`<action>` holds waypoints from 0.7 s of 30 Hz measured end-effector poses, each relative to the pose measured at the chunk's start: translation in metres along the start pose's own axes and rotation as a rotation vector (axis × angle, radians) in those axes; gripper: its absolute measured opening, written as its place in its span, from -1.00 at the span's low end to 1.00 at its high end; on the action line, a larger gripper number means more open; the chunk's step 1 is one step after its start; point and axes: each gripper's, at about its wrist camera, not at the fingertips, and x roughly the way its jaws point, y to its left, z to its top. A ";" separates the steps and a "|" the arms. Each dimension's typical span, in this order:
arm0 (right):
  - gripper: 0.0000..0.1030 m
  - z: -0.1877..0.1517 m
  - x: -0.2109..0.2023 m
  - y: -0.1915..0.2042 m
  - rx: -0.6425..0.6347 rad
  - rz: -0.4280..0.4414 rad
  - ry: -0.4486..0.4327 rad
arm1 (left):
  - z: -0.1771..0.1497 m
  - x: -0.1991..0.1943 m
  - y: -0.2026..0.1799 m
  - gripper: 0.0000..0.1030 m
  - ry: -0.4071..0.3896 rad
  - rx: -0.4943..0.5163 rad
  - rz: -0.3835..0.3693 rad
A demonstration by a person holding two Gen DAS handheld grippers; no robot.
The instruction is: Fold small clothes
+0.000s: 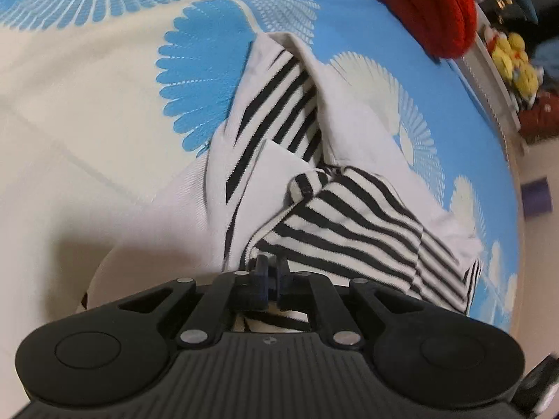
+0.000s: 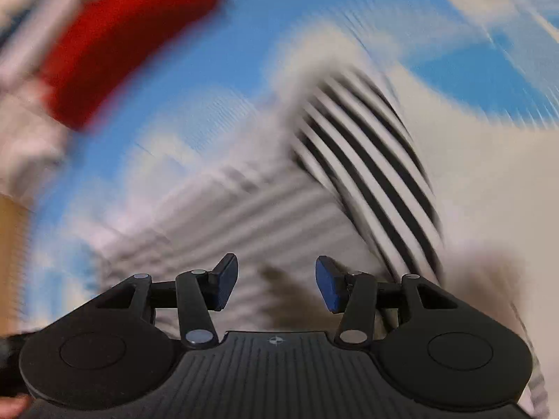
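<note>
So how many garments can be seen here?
2: a striped garment mid-cloth, pinched by the left gripper, and a red garment near the far edge. Others may be hidden.

We note the left gripper (image 1: 269, 272) with its jaws pinched together on the near hem of the striped garment (image 1: 335, 216). The garment, white with black-striped panels, lies crumpled on the blue-and-cream patterned cloth (image 1: 104, 87). A red knitted item (image 1: 426, 3) rests at the far right edge, apart from the garment.
</note>
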 end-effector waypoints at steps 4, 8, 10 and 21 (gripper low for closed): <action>-0.03 -0.003 -0.019 0.020 -0.057 0.059 -0.074 | 0.001 -0.019 -0.026 -0.78 -0.056 0.122 -0.017; -0.02 -0.015 -0.025 0.048 -0.146 0.267 -0.026 | -0.002 -0.020 -0.037 -0.76 -0.028 0.159 -0.083; -0.01 -0.026 -0.008 0.058 -0.198 0.356 0.113 | -0.004 -0.018 -0.037 -0.76 -0.014 0.165 -0.074; -0.01 -0.032 -0.023 0.060 -0.441 0.256 0.051 | 0.011 0.006 -0.027 -0.67 0.098 0.189 -0.052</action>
